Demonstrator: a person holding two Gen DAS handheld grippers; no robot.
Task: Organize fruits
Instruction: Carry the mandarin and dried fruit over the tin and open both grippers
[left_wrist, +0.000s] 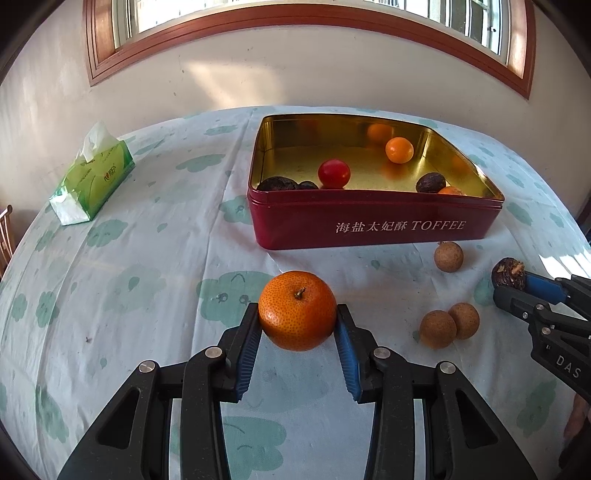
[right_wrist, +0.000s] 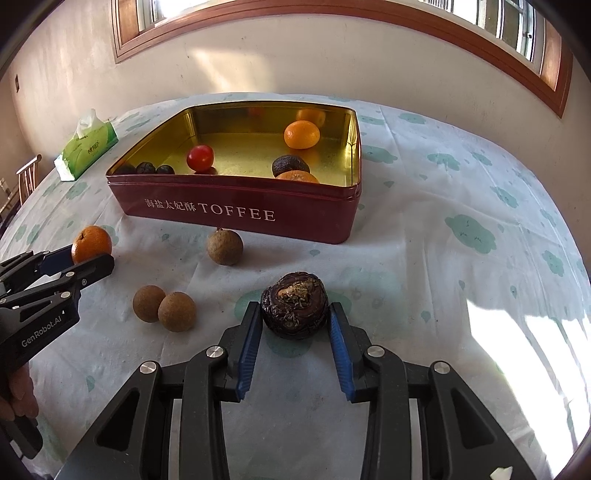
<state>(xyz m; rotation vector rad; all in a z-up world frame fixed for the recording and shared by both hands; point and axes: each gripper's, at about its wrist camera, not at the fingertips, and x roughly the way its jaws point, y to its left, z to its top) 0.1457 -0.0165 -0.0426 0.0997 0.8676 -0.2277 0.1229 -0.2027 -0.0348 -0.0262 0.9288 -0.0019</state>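
Roughly halfway: several fruits already lie inside the toffee tin (left_wrist: 369, 229). Left gripper (left_wrist: 298, 325) clasps an orange (left_wrist: 297, 310), right gripper (right_wrist: 294, 320) clasps a dark wrinkled fruit (right_wrist: 294, 304), both near the tablecloth (right_wrist: 424, 277); three brown longans (right_wrist: 176, 311) await.

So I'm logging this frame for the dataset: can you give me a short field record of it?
left gripper: shut on orange
right gripper: shut on dark wrinkled fruit
tin: open, red, holds a red fruit, oranges and dark fruits
loose on cloth: three brown round fruits
far left: tissue pack
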